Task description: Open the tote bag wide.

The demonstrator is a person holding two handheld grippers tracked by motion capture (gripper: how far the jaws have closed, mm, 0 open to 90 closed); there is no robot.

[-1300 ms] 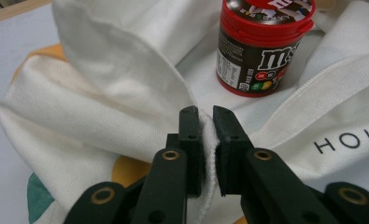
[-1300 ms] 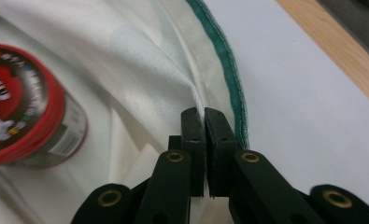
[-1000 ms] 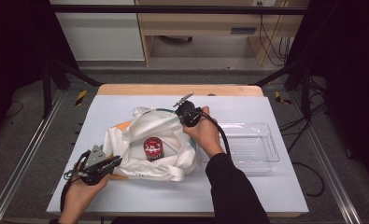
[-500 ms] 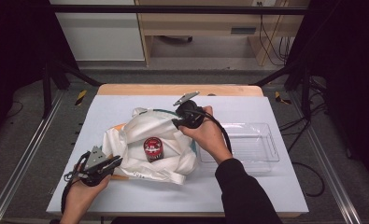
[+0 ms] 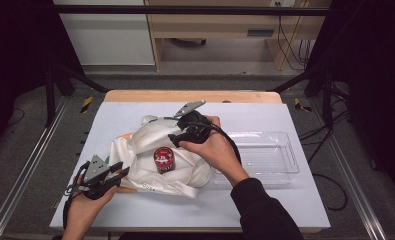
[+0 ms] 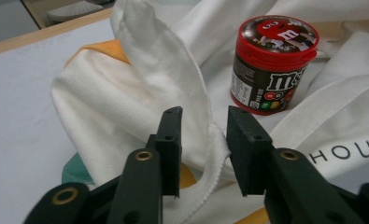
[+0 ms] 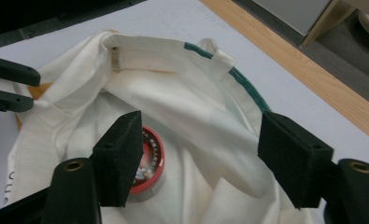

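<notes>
Between the jaws of the left tongs (image 6: 203, 149) stood a folded flap of the white cloth bag (image 6: 163, 88); the jaws were narrowly apart, their pads beside the cloth rather than pressed on it, so nothing was clamped. Just past that flap, the left gripper view showed the red-lidded candy tub (image 6: 273, 65) standing upright on the bag's cloth, with dark lettering printed on the bag at the lower right. An orange patch and a green corner peeked from under the cloth beside the left jaw.

The right tongs (image 7: 201, 163) were spread wide above the bag's mouth, holding nothing. Their view looked down into the bag: a hemmed rim with a green-edged strap (image 7: 238, 74) ran along the far side, and the tub (image 7: 149, 163) sat partly hidden behind one jaw. The left tongs' jaw tips showed at that view's left edge.

From the high view, the left tongs (image 5: 119, 172) sat at the bag's near left corner, close to the bench's (image 5: 135, 107) front edge, while the right tongs (image 5: 177, 135) hovered over the bag's (image 5: 185, 170) far side. The tub (image 5: 163, 159) stood mid-bag between them. A clear plastic tray (image 5: 285, 165) lay just right of the bag, behind the right forearm. Open bench surface remained to the left, along the back near the wooden edge, and to the near right.
</notes>
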